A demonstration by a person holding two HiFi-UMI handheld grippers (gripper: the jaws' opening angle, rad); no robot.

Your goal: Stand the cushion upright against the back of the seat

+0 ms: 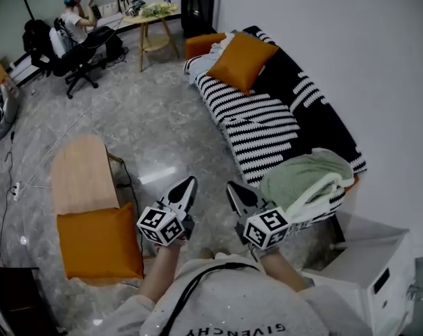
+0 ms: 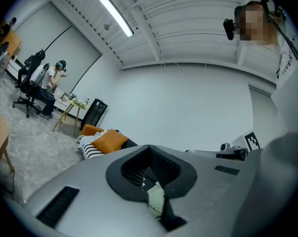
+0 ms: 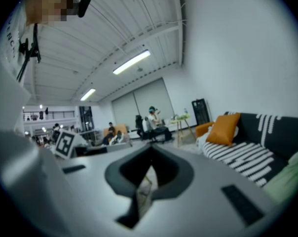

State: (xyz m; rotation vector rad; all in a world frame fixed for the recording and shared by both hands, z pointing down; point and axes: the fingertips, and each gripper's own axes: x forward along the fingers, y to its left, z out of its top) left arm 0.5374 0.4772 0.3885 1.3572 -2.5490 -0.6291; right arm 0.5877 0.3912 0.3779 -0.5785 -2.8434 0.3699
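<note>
An orange cushion (image 1: 243, 61) leans upright against the black back of the striped sofa (image 1: 260, 128) at its far end; it also shows in the left gripper view as the cushion (image 2: 109, 140) and in the right gripper view as the cushion (image 3: 223, 128). A second orange cushion (image 1: 99, 242) lies flat on the near end of a wooden table (image 1: 82, 173). My left gripper (image 1: 190, 183) and right gripper (image 1: 232, 187) hang side by side in front of me, between the table and the sofa's near end. Both are shut with nothing in them and touch neither cushion.
A green blanket (image 1: 306, 177) is bunched on the sofa's near end. A white cabinet (image 1: 369, 264) stands at the right beside me. Far back, a person (image 1: 78, 23) sits on an office chair by a small round table (image 1: 152, 21). Cables trail on the marble floor (image 1: 155, 131).
</note>
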